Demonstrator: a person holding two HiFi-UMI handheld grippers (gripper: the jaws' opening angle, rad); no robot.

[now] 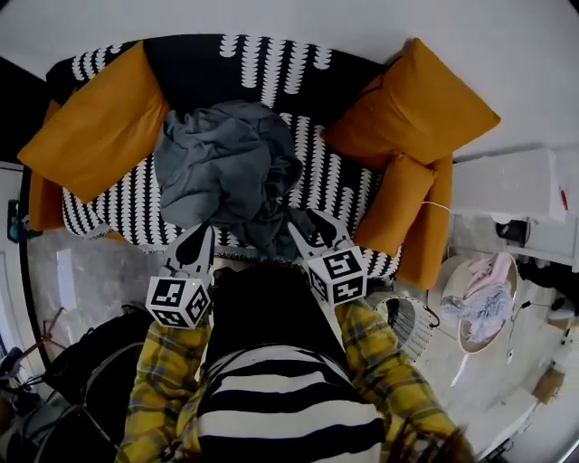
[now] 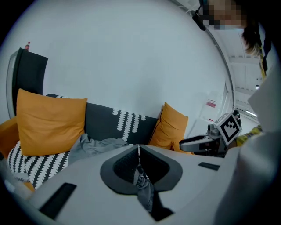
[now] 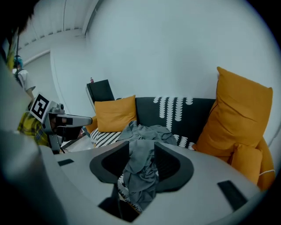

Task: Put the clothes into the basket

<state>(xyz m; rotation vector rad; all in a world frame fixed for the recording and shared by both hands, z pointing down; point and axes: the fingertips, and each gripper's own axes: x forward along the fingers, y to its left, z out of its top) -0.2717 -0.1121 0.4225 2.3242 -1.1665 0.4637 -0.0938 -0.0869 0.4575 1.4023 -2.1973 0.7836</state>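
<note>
The crumpled grey clothes (image 1: 226, 167) are heaped on the sofa (image 1: 271, 63) seat, reaching its front edge, where your left gripper (image 2: 139, 151) is clamped tight on a thin fold and your right gripper (image 3: 141, 151) stands half open around a hanging bunch.

home living room, black-and-white patterned sofa (image 1: 271, 63) against a plain white wall (image 1: 271, 16), big orange cushions (image 1: 99, 127) at both ends, grey clothes (image 1: 226, 163) heaped on the seat, pale marble-look floor (image 1: 99, 271), round basket (image 1: 467, 347) of laundry nearby
</note>
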